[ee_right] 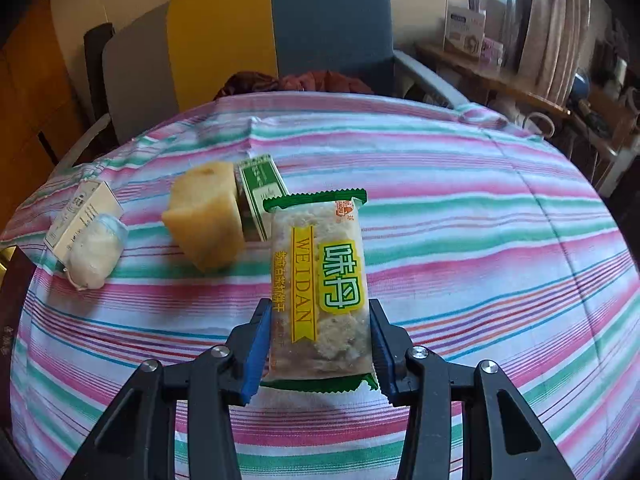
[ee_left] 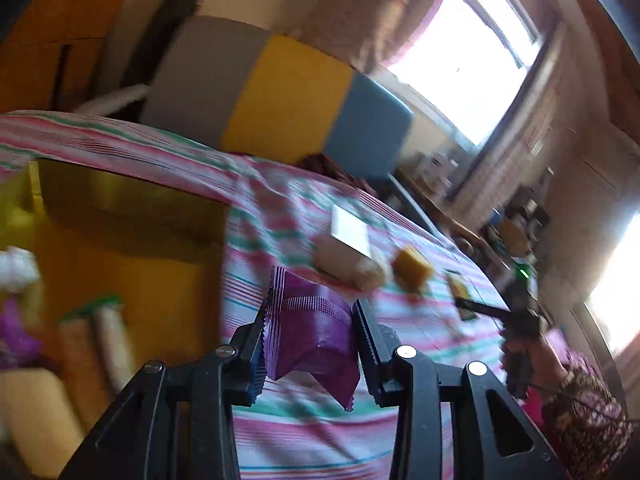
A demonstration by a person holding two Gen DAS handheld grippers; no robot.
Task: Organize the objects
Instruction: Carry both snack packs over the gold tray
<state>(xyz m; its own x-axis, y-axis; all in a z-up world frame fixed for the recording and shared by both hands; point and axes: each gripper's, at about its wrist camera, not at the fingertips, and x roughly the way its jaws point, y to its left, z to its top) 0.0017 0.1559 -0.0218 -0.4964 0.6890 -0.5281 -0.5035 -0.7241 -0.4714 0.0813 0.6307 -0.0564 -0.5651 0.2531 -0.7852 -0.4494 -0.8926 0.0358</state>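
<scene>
In the left wrist view my left gripper (ee_left: 310, 344) is shut on a purple foil packet (ee_left: 312, 340), held over the left edge of the striped tablecloth (ee_left: 320, 432); the picture is blurred. My right gripper (ee_right: 318, 344) is shut on a green-edged cracker packet (ee_right: 320, 288) marked WEIDAN, above the cloth. On the table lie a yellow cake block (ee_right: 204, 216), a green-and-white box (ee_right: 260, 188), a white carton (ee_right: 84, 208) and a white wrapped bun (ee_right: 96, 254). The right gripper (ee_left: 480, 312) and the hand holding it also appear at the right of the left wrist view.
A yellow bin or shelf (ee_left: 120, 248) with blurred items stands left of the table. A grey, yellow and blue chair back (ee_right: 248, 36) rises behind the table. A cluttered wooden shelf (ee_right: 500, 76) and windows lie at the right.
</scene>
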